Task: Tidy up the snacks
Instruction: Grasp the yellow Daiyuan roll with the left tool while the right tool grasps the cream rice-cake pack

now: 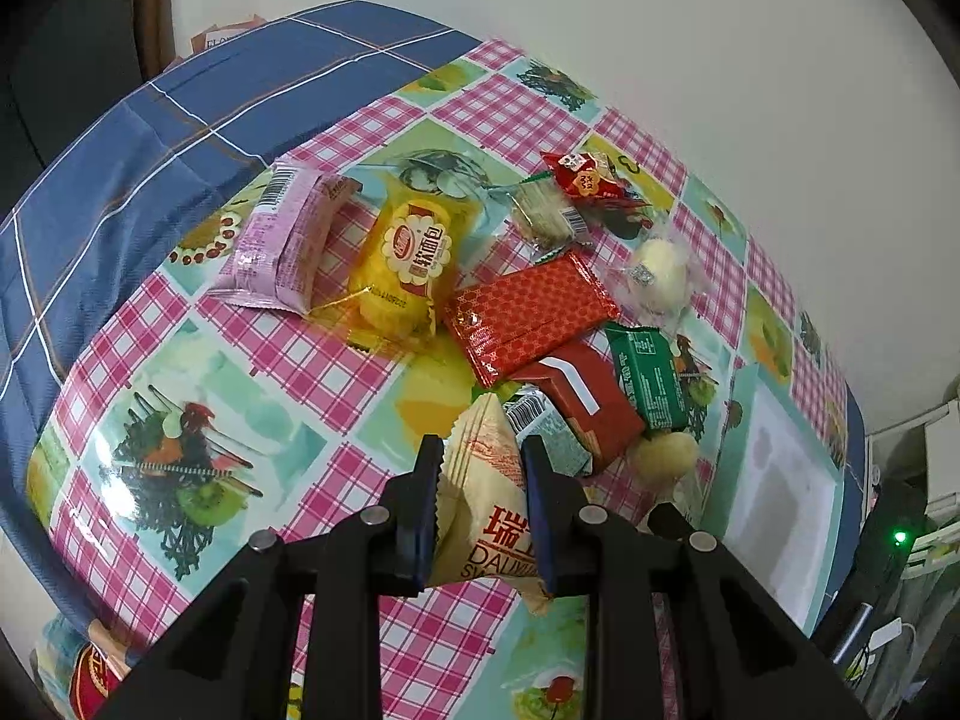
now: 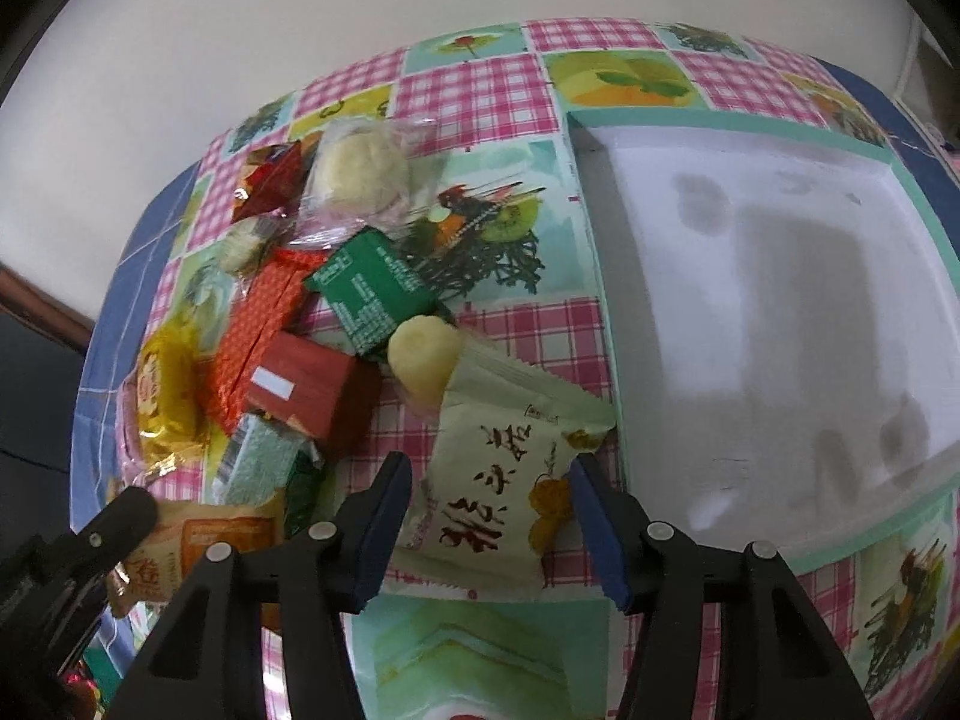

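A pile of wrapped snacks lies on the patterned tablecloth (image 1: 240, 372). My left gripper (image 1: 480, 456) is shut on a cream Daliyuan packet (image 1: 486, 504), held above the cloth; it shows in the right wrist view (image 2: 198, 540) at lower left. My right gripper (image 2: 489, 474) stands open around a pale green packet (image 2: 504, 480) lying flat beside the white box (image 2: 780, 312); its pads do not touch it. The pile holds a yellow bread packet (image 1: 408, 264), a pink packet (image 1: 282, 240), a red patterned packet (image 1: 528, 312), a red box (image 1: 582, 402) and a green box (image 1: 651, 378).
The open white box with a teal rim (image 1: 774, 492) sits at the right end of the table. A blue checked cloth (image 1: 150, 138) covers the far left. A white wall runs behind the table. A round pale pastry (image 2: 420, 354) lies beside the green packet.
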Demonstrator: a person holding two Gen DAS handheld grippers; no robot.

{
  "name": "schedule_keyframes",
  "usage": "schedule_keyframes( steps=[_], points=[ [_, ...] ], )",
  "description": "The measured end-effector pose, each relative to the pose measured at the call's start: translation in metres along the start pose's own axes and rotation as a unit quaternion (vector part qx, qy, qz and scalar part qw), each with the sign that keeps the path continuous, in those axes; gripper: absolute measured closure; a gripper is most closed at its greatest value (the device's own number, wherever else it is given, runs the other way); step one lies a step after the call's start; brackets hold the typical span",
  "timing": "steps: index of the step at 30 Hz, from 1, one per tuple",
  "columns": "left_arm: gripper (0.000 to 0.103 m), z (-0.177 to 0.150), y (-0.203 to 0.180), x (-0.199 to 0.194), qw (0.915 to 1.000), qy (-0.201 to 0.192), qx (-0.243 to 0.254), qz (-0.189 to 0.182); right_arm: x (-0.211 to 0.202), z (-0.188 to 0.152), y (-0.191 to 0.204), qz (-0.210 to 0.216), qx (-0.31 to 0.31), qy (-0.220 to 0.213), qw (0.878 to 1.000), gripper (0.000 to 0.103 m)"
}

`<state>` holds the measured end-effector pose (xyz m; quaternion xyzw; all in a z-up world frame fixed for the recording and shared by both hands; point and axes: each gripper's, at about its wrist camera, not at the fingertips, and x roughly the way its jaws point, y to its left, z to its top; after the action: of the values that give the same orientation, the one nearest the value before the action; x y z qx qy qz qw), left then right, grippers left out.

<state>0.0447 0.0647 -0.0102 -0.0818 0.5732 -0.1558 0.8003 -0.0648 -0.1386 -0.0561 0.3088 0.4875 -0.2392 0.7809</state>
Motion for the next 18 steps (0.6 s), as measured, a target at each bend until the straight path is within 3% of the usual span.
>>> schedule_keyframes(
  steps=[7,13,18],
  points=[
    [0.076,0.0,0.001,0.001,1.0,0.002,-0.002,0.001,0.005,0.0,0.006,-0.012,-0.014,-0.001,1.0,0.044],
    [0.076,0.0,0.001,0.001,1.0,0.003,-0.001,0.0,0.003,-0.004,0.018,0.028,-0.03,0.01,0.999,0.045],
    [0.076,0.0,0.001,0.002,1.0,0.005,-0.003,0.0,0.006,-0.007,0.019,0.01,-0.033,0.017,0.999,0.044]
  ],
)
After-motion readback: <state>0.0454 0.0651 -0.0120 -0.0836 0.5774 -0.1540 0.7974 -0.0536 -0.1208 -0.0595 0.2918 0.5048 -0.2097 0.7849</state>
